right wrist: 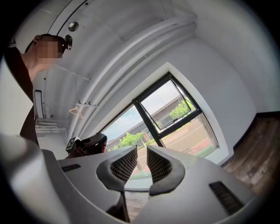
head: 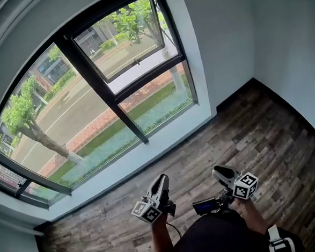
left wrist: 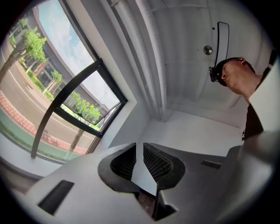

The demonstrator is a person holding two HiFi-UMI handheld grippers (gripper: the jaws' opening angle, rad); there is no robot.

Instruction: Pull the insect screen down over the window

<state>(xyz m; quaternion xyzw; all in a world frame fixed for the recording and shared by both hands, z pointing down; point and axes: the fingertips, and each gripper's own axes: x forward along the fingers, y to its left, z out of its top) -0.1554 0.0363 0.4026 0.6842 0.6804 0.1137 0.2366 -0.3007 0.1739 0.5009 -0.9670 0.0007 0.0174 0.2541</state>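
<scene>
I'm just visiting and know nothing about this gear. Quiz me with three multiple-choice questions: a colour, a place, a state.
1. The plank floor is: A white; B grey-brown; C green.
2. The two-jaw hand-held left tool and right tool are: A lying on that floor; B held low by the person's waist; C raised overhead.
3. The right tool's jaws are: A apart, empty; B clamped on a cord; C gripping a cup.
Key: 1 B, grey-brown wood planks; 2 B, both sit just before the person's body; 3 A, the black-framed window shows through their gap.
</scene>
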